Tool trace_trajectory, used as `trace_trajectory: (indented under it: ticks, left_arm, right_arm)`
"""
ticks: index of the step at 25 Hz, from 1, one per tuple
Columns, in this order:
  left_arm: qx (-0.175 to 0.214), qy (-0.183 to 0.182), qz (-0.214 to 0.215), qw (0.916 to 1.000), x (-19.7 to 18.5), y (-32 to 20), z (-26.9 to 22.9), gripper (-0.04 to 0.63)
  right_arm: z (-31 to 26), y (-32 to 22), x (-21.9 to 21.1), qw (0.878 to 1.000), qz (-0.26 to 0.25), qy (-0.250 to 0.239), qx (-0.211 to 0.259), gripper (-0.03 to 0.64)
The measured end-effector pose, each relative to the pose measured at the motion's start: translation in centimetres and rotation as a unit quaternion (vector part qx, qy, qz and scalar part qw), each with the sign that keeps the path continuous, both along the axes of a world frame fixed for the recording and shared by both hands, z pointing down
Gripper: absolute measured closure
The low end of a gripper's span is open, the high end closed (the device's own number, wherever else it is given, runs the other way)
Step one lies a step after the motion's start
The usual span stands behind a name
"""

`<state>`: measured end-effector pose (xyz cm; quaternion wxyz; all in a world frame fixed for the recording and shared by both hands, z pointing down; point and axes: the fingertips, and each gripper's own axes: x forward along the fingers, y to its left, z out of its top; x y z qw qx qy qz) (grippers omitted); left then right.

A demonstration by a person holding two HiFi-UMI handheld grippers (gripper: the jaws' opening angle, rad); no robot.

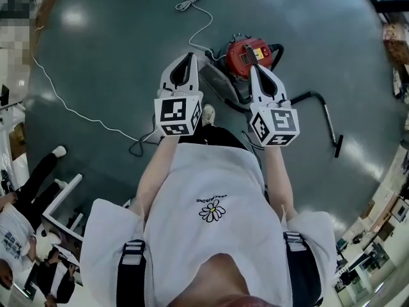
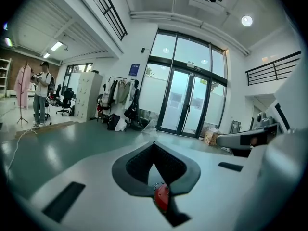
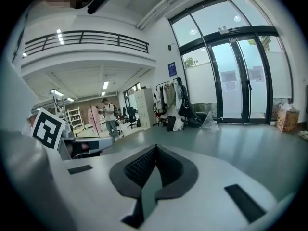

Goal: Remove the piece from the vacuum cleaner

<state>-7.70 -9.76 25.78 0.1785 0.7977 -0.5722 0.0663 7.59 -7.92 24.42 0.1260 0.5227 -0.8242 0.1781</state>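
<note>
Both closed, empty — left gripper [image 1: 189, 56], right gripper [image 1: 254, 68] near vacuum cleaner [image 1: 243, 52].

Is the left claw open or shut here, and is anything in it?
Shut, empty: the left gripper view shows the left claw with tips touching, nothing between them.

Red vacuum cleaner [image 1: 246, 55] (black hose [image 1: 313, 95])
</note>
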Motion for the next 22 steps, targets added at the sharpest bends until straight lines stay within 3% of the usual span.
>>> trace_trajectory:
  ticks: [4, 7, 11, 14, 18, 22]
  left_arm:
    - [-0.059, 0.011, 0.005, 0.9982, 0.5, -1.7, 3.3, 0.592]
    - [-0.102, -0.004, 0.008, 0.9948, 0.9, -2.7, 6.7, 0.592]
    - [-0.148, -0.003, 0.019, 0.9888, 2.7, -4.0, 13.9, 0.592]
    - [-0.210, 0.012, 0.007, 0.9777, 4.3, -4.6, 22.4, 0.574]
    - [-0.316, 0.067, -0.021, 0.9461, 6.6, -3.8, 33.5, 0.404]
    - [-0.426, 0.129, -0.089, 0.8910, 7.7, -1.5, 43.4, 0.394]
  right_arm:
    - [2.3, -2.5, 0.5, 1.000, 0.020, -0.005, -0.017, 0.604]
    - [6.0, -4.3, 1.2, 0.999, 0.023, -0.002, -0.036, 0.604]
    - [15.1, -6.7, 2.6, 0.997, 0.000, 0.040, -0.064, 0.604]
    - [23.7, -8.2, 4.0, 0.992, -0.014, 0.076, -0.097, 0.604]
    - [32.7, -9.0, 5.0, 0.985, -0.044, 0.120, -0.116, 0.604]
    - [38.6, -9.3, 5.5, 0.977, -0.068, 0.159, -0.125, 0.604]
